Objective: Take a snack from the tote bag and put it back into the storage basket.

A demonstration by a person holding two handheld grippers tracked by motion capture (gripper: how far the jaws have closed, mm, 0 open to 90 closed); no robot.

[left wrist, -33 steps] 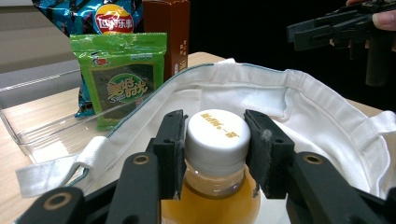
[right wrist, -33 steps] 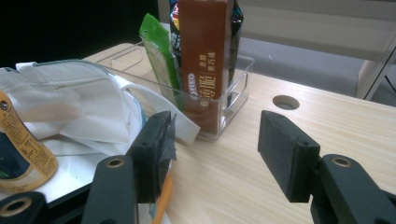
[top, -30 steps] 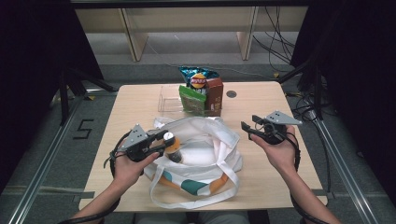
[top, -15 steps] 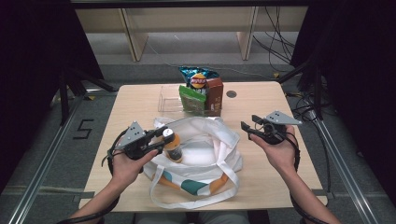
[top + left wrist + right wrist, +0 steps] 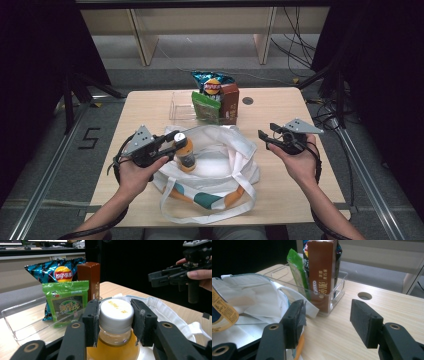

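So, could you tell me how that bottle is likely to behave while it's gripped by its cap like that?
The bottle looks nearly full of orange liquid, so it is probably heavy for its size. The left tool clamps only the ribbed white cap, so the body may swing. Set down on the soft tote bag, it could tip.

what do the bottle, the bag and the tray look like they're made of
The bottle looks like clear plastic, its amber drink showing through, with a matte white ribbed cap, held by the left gripper. The bag seems soft white fabric: it creases and slumps. The tray appears to be rigid clear plastic, glossy at its edges.
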